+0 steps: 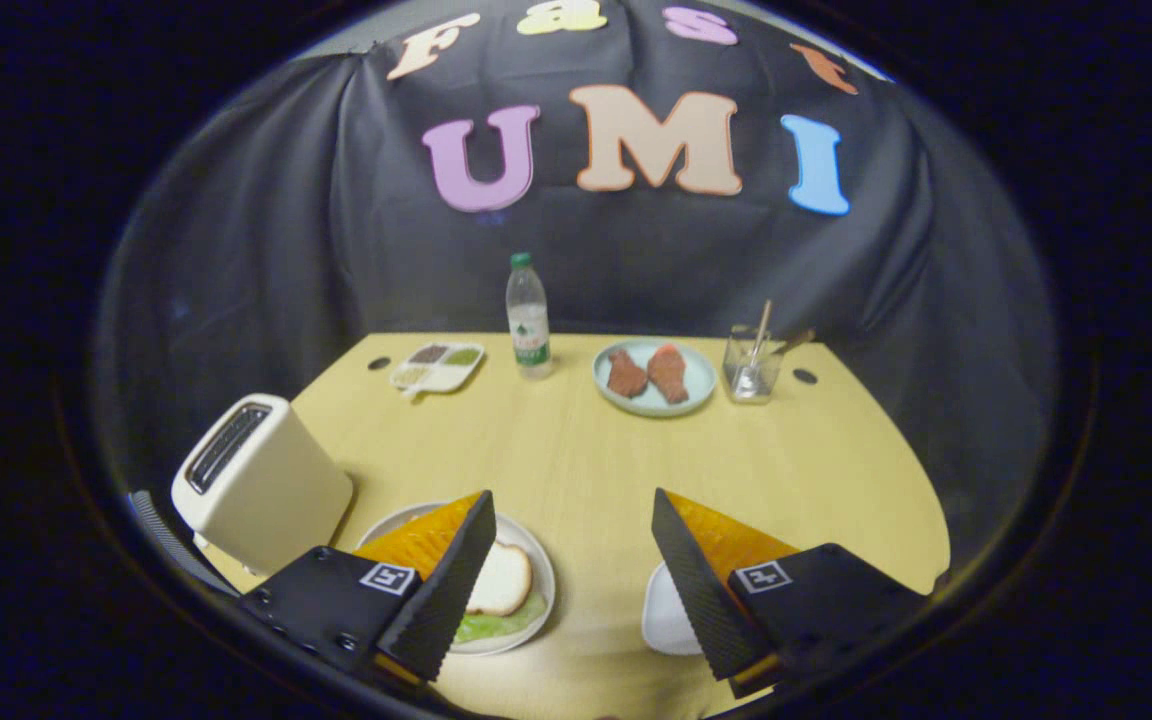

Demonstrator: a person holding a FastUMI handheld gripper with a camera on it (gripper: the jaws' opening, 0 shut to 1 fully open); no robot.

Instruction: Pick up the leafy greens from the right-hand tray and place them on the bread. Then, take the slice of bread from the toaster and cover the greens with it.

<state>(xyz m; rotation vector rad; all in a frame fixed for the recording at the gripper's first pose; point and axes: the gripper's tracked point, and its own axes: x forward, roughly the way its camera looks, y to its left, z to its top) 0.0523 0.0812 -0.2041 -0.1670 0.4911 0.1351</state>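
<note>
Gripper: fingers spread wide, holding nothing, above the near table edge. Plate, behind the left finger: bread slice lying on leafy greens, so the sandwich looks covered, though the finger hides part of it. Tray, by the right finger: apparently bare. Toaster, left of the plate, near the table's corner. Judgement: lift straight up, keeping off the plate rim; open tabletop ahead gives room.

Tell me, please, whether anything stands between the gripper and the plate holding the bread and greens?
Nothing visible does. The open gripper is right at the plate, one finger overlapping it; the toaster stands off to its side.
</note>
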